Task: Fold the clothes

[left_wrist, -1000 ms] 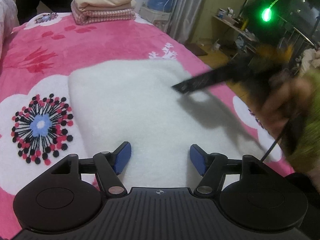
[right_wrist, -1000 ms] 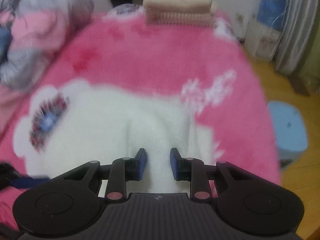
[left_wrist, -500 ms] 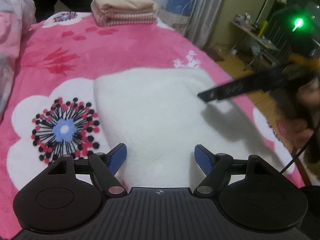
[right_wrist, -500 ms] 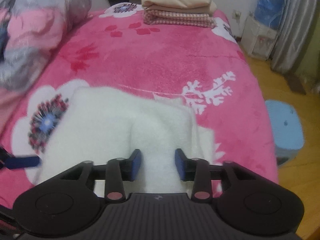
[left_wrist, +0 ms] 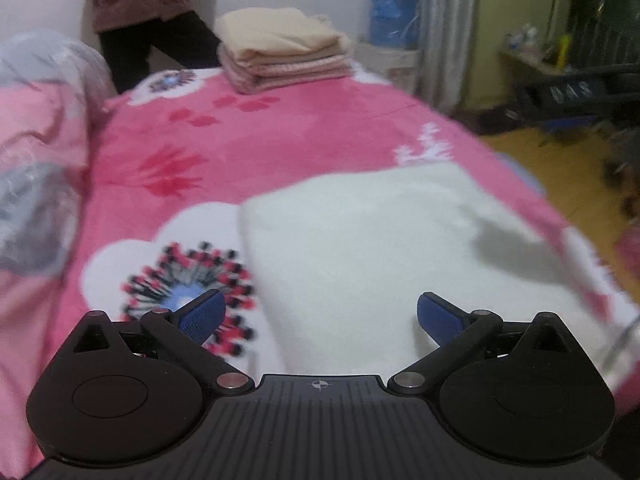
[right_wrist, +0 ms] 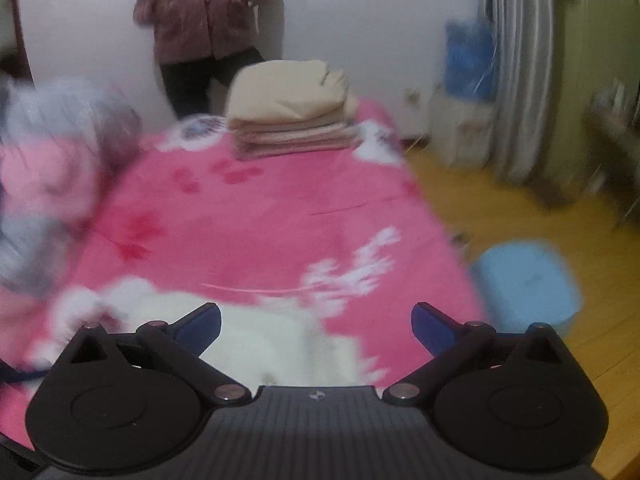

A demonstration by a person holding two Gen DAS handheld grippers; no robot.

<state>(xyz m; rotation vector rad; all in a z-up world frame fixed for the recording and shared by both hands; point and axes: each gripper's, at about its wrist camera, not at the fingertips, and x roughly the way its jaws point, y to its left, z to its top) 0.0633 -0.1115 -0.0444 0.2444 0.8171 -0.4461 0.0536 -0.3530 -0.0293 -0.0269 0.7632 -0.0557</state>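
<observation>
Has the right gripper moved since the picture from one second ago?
Yes. The right gripper has risen and tipped up: the folded stack sits lower in its view, the white garment has dropped to the bottom. Its jaws have just been opening, nothing between them.

A bed under a pink flowered blanket (left_wrist: 248,148) fills the room. Behind its far end rises a plain white wall (right_wrist: 360,20), where a person (right_wrist: 208,20) in a dark red jacket stands. Grey striped curtains (right_wrist: 516,60) hang at the right above a yellow wooden floor (right_wrist: 600,240), with a blue stool (right_wrist: 524,284) beside the bed.
</observation>
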